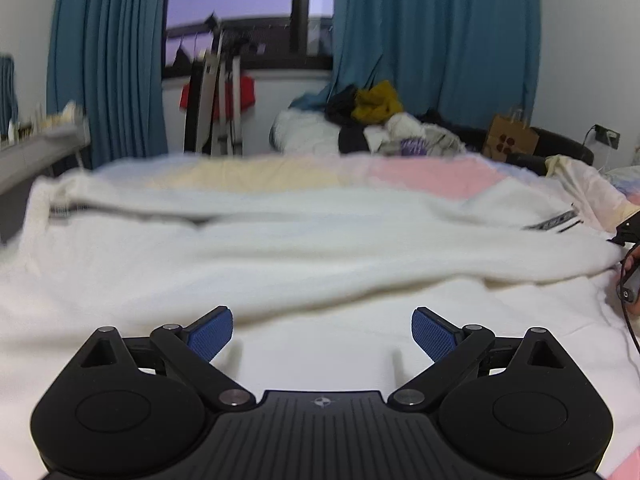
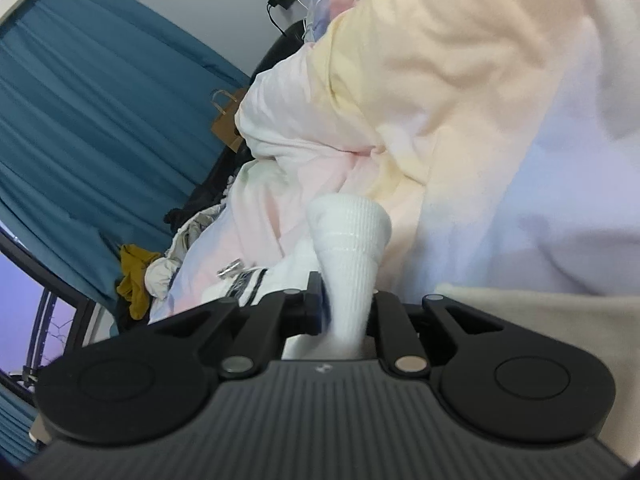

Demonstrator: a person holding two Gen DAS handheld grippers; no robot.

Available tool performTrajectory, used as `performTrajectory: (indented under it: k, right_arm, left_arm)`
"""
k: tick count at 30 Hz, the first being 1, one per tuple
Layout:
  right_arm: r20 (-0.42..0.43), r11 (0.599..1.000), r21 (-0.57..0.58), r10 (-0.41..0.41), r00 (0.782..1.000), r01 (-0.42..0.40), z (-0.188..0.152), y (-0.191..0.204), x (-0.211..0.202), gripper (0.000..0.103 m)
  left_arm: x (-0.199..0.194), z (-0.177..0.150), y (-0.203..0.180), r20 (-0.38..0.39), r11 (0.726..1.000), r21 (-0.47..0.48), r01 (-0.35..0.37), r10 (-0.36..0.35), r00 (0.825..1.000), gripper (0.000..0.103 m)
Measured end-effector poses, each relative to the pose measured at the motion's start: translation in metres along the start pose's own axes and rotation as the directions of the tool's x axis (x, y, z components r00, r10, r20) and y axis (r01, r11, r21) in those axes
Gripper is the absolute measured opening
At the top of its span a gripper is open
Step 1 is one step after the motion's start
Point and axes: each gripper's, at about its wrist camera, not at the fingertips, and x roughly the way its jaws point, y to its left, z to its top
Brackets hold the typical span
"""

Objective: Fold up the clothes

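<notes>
A white fluffy sweater [image 1: 304, 248] lies spread across the bed, with a sleeve running across it toward the right. My left gripper [image 1: 322, 334] is open and empty, hovering low over the near part of the sweater. My right gripper [image 2: 346, 308] is shut on the sweater's white ribbed cuff [image 2: 352, 236], which sticks up between the fingers. The right gripper also shows at the right edge of the left wrist view [image 1: 630, 236], at the end of the sleeve. A black-and-white striped trim [image 2: 244, 280] of the sweater shows left of the cuff.
A pastel pink, yellow and blue blanket [image 2: 460, 120] covers the bed under the sweater. A pile of other clothes [image 1: 380, 120] sits at the far end, with a brown paper bag [image 1: 510, 140], blue curtains [image 1: 436, 36] and a drying rack [image 1: 218, 92] by the window.
</notes>
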Motion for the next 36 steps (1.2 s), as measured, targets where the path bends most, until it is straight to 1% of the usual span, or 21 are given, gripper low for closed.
performTrajectory:
  k: [2, 3, 4, 5, 6, 7, 10, 12, 15, 18, 20, 21, 24, 25, 27, 29, 31, 32, 33, 34, 36]
  right_arm:
    - [-0.005, 0.997, -0.079, -0.019, 1.000, 0.018, -0.003, 0.013, -0.018, 0.020]
    - [-0.006, 0.994, -0.110, -0.020, 1.000, 0.020, -0.006, 0.018, -0.027, 0.032]
    - [-0.006, 0.992, -0.124, -0.009, 1.000, 0.008, -0.008, 0.022, -0.036, 0.048]
    - [-0.003, 0.992, -0.128, 0.003, 1.000, -0.003, -0.009, 0.024, -0.046, 0.054]
    - [0.001, 0.991, -0.136, 0.012, 1.000, -0.012, -0.010, 0.027, -0.057, 0.067]
    - [0.005, 0.987, -0.157, 0.016, 1.000, -0.015, -0.012, 0.031, -0.069, 0.074]
    - [0.000, 0.967, -0.249, 0.049, 0.999, -0.047, -0.020, 0.047, -0.105, 0.075]
    - [-0.014, 0.945, -0.318, 0.076, 0.997, -0.076, -0.025, 0.058, -0.126, 0.075]
    - [-0.055, 0.899, -0.420, 0.108, 0.993, -0.121, -0.035, 0.071, -0.161, 0.075]
    - [-0.118, 0.861, -0.474, 0.142, 0.983, -0.182, -0.044, 0.076, -0.198, 0.075]
    - [-0.171, 0.845, -0.486, 0.156, 0.973, -0.221, -0.049, 0.075, -0.222, 0.075]
    - [-0.194, 0.840, -0.490, 0.159, 0.968, -0.235, -0.051, 0.074, -0.233, 0.075]
    - [-0.198, 0.820, -0.511, 0.178, 0.964, -0.256, -0.056, 0.076, -0.269, 0.075]
    - [-0.193, 0.814, -0.517, 0.191, 0.962, -0.265, -0.056, 0.075, -0.279, 0.075]
    - [-0.180, 0.818, -0.505, 0.213, 0.960, -0.276, -0.054, 0.069, -0.296, 0.075]
    - [-0.176, 0.863, -0.431, 0.206, 0.963, -0.264, -0.045, 0.050, -0.303, 0.075]
    - [-0.163, 0.925, -0.308, 0.178, 0.970, -0.222, -0.033, 0.023, -0.307, 0.075]
    - [-0.147, 0.956, -0.225, 0.160, 0.976, -0.190, -0.025, 0.008, -0.307, 0.075]
    - [-0.119, 0.982, -0.131, 0.122, 0.985, -0.137, -0.017, -0.010, -0.306, 0.076]
    - [-0.094, 0.996, -0.037, 0.078, 0.992, -0.082, -0.009, -0.027, -0.306, 0.076]
    - [-0.054, 0.993, 0.115, -0.010, 0.999, 0.016, 0.003, -0.057, -0.305, 0.076]
  left_arm:
    - [-0.009, 0.009, 0.001, 0.001, 1.000, -0.011, 0.025, -0.025, 1.000, 0.098]
    - [-0.013, 0.014, 0.001, 0.001, 0.999, -0.018, 0.039, -0.039, 0.999, 0.098]
    - [-0.018, 0.016, 0.003, -0.001, 0.998, -0.025, 0.052, -0.052, 0.999, 0.098]
    - [-0.023, 0.018, 0.005, -0.002, 0.997, -0.033, 0.065, -0.065, 0.998, 0.098]
    - [-0.029, 0.019, 0.007, -0.004, 0.997, -0.037, 0.071, -0.071, 0.997, 0.098]
    - [-0.035, 0.019, 0.009, -0.005, 0.996, -0.037, 0.076, -0.076, 0.997, 0.098]
    - [-0.055, 0.019, 0.017, -0.013, 0.996, -0.034, 0.082, -0.083, 0.996, 0.098]
    - [-0.071, 0.019, 0.024, -0.020, 0.996, -0.037, 0.084, -0.085, 0.996, 0.098]
    - [-0.096, 0.019, 0.040, -0.024, 0.996, -0.054, 0.074, -0.076, 0.997, 0.100]
    - [-0.119, 0.015, 0.062, -0.036, 0.995, -0.088, 0.048, -0.051, 0.998, 0.100]
    - [-0.134, 0.009, 0.081, -0.037, 0.991, -0.135, -0.015, 0.010, 0.999, 0.101]
    - [-0.138, 0.005, 0.091, -0.053, 0.986, -0.157, -0.050, 0.042, 0.998, 0.101]
    - [-0.150, -0.004, 0.122, -0.087, 0.967, -0.231, -0.111, 0.093, 0.992, 0.101]
    - [-0.155, -0.006, 0.134, -0.092, 0.956, -0.266, -0.123, 0.102, 0.990, 0.101]
    - [-0.168, -0.007, 0.159, -0.099, 0.926, -0.352, -0.137, 0.109, 0.989, 0.101]
    - [-0.182, -0.009, 0.188, -0.114, 0.880, -0.452, -0.148, 0.108, 0.988, 0.101]
    - [-0.193, -0.015, 0.217, -0.152, 0.838, -0.515, -0.180, 0.117, 0.981, 0.101]
    - [-0.197, -0.019, 0.231, -0.175, 0.817, -0.540, -0.202, 0.125, 0.976, 0.101]
    - [-0.202, -0.023, 0.246, -0.199, 0.795, -0.564, -0.224, 0.133, 0.971, 0.101]
    - [-0.206, -0.029, 0.260, -0.213, 0.768, -0.592, -0.243, 0.141, 0.967, 0.101]
    - [-0.209, -0.042, 0.284, -0.249, 0.704, -0.659, -0.267, 0.130, 0.960, 0.101]
